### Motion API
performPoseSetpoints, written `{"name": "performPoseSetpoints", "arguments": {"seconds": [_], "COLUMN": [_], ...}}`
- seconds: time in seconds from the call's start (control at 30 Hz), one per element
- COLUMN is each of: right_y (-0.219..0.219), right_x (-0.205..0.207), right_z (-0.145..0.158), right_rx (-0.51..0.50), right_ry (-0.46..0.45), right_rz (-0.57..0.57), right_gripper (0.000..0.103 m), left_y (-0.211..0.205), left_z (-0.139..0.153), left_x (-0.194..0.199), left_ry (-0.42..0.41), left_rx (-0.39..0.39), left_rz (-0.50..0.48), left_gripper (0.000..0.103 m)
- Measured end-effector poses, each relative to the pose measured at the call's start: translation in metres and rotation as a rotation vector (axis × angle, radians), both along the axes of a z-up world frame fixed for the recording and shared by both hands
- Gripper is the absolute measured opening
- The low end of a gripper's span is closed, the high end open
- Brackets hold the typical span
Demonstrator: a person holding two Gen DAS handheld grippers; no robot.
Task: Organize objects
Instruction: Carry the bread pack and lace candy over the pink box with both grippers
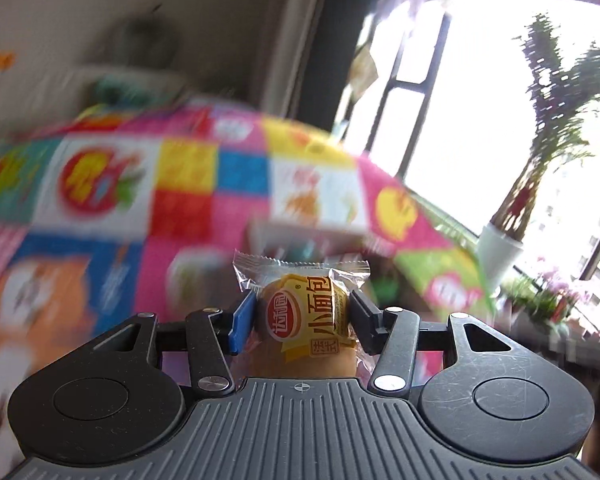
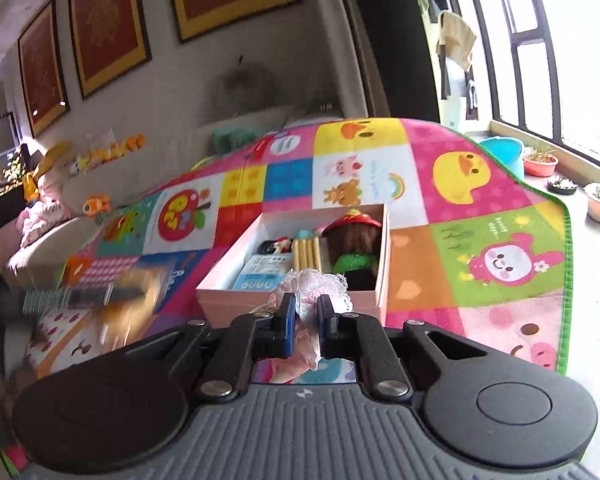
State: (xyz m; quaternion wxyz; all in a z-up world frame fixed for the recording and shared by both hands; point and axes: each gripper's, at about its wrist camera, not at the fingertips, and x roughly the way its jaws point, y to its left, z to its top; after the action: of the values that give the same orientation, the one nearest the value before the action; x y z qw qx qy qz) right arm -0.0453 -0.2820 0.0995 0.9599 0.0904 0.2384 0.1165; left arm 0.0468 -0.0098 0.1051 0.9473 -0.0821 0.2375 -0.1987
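Left tool [image 1: 302, 316] clamped on wrapped bread roll [image 1: 306, 320]; right tool [image 2: 303, 322] clamped on pink lace scrunchie [image 2: 314, 286], near pink box [image 2: 292, 300].

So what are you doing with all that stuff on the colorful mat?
A person is tidying things into a pink box on the play mat, with a tool in each hand. The left tool grips a small wrapped bread, held up off the mat. The right tool pinches a frilly pink lace piece just in front of the box, which already holds a doll, some sticks and packets.
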Motion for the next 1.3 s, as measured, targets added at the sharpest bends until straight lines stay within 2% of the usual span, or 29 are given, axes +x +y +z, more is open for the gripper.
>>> {"name": "performPoseSetpoints", "arguments": {"seconds": [0.1, 0.17, 0.27, 0.3, 0.37, 0.43, 0.53, 0.7, 0.77, 0.83, 0.93, 1.0, 1.1, 1.2, 1.3], "right_y": [-0.005, -0.008, -0.014, -0.016, -0.020, -0.022, -0.017, -0.010, -0.005, 0.002, 0.018, 0.035, 0.067, 0.099, 0.121], "right_x": [0.002, 0.001, -0.001, -0.002, -0.001, 0.004, 0.012, 0.022, 0.035, 0.060, 0.115, 0.156, 0.217, 0.270, 0.306], "right_z": [-0.008, -0.012, -0.016, -0.017, -0.018, -0.020, -0.020, 0.003, 0.021, 0.039, 0.059, 0.063, 0.050, 0.020, -0.013], "right_rx": [0.003, -0.004, -0.019, -0.029, -0.042, -0.042, -0.044, -0.075, -0.096, -0.108, -0.081, -0.062, -0.048, -0.068, -0.158], "right_ry": [0.019, 0.031, 0.040, 0.037, 0.039, 0.050, 0.053, 0.007, -0.020, -0.024, 0.032, 0.086, 0.185, 0.279, 0.343], "right_rz": [-0.016, -0.033, -0.048, -0.053, -0.060, -0.069, -0.068, -0.047, -0.031, -0.008, 0.019, 0.037, 0.048, 0.036, 0.002], "right_gripper": [0.011, 0.011, 0.011, 0.011, 0.011, 0.011, 0.011, 0.011, 0.011, 0.011, 0.011, 0.011, 0.011, 0.011, 0.011], "left_y": [-0.021, -0.034, -0.052, -0.055, -0.056, -0.055, -0.044, -0.004, 0.014, 0.031, 0.051, 0.062, 0.080, 0.094, 0.097], "left_z": [-0.006, -0.022, -0.050, -0.056, -0.057, -0.052, -0.039, -0.021, -0.030, -0.047, -0.071, -0.081, -0.090, -0.097, -0.098], "left_x": [0.049, 0.076, 0.096, 0.094, 0.082, 0.078, 0.072, 0.051, 0.050, 0.053, 0.052, 0.051, 0.053, 0.054, 0.055], "left_ry": [0.015, 0.033, 0.110, 0.120, 0.080, 0.083, 0.067, -0.057, -0.057, -0.022, 0.003, -0.004, -0.005, 0.014, 0.028], "left_rx": [-0.056, -0.054, 0.068, 0.103, 0.158, 0.180, 0.107, -0.084, -0.145, -0.223, -0.346, -0.396, -0.475, -0.535, -0.548], "left_rz": [-0.036, -0.021, 0.036, 0.033, 0.019, -0.006, -0.027, 0.037, 0.088, 0.113, 0.103, 0.107, 0.119, 0.138, 0.139], "left_gripper": [0.056, 0.057, 0.054, 0.060, 0.060, 0.059, 0.056, 0.056, 0.056, 0.055, 0.055, 0.055, 0.055, 0.055, 0.055]}}
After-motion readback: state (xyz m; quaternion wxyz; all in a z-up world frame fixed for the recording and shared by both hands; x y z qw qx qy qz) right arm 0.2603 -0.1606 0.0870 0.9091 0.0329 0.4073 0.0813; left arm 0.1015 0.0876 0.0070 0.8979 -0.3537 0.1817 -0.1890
